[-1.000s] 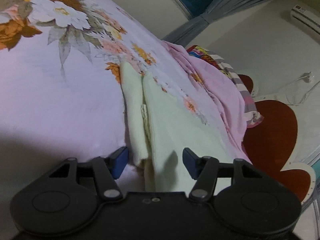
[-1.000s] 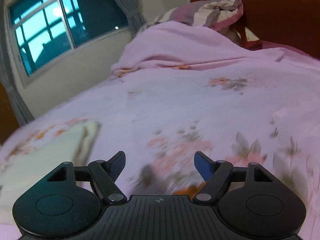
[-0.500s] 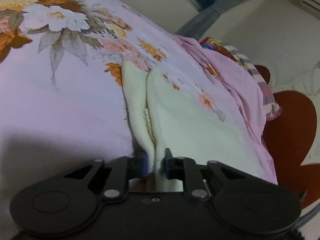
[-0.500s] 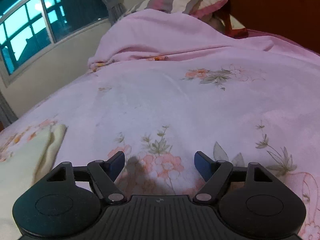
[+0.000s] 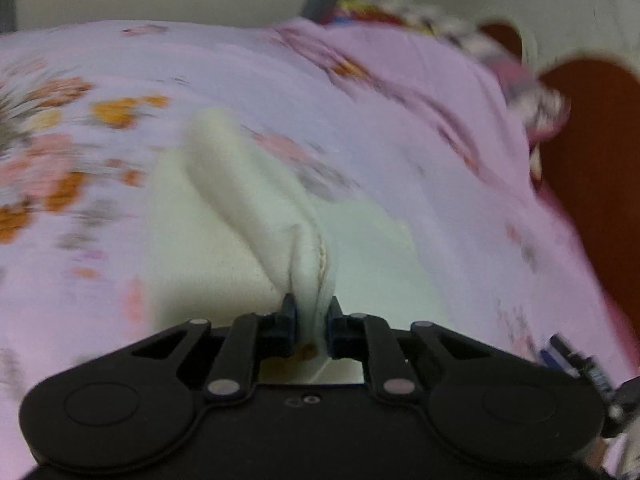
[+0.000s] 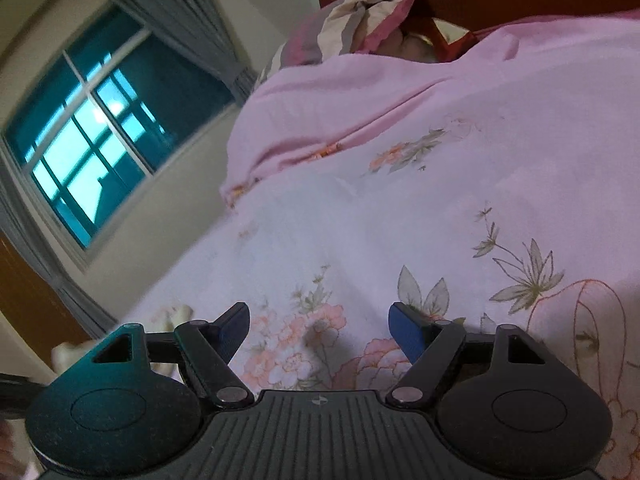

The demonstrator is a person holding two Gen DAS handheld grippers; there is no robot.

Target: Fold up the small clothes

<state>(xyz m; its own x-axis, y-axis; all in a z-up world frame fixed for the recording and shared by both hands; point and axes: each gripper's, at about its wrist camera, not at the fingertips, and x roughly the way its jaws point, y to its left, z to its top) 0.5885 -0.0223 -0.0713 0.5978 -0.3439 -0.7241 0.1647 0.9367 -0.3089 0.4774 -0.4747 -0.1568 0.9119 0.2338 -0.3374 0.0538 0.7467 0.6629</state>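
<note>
The left claw (image 5: 311, 316) pinches a gathered edge of the cream garment (image 5: 248, 200), which stretches ahead over the floral bed (image 5: 420, 128).

Cream garment (image 5: 248, 200), pink floral bedsheet (image 5: 400, 128)

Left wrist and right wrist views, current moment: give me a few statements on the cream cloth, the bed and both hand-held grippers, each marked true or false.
1. The left hand-held gripper is clamped on a bunched edge of the cream fleece cloth. True.
2. The right hand-held gripper holds a corner of that cloth. False: it is open over the pink floral bedsheet, with nothing between its fingers.
3. The cream cloth lies flat and fully folded. False: part of it is pulled up into a ridge towards the left hand-held gripper.
4. A window with grey curtains shows in the right wrist view. True.
</note>
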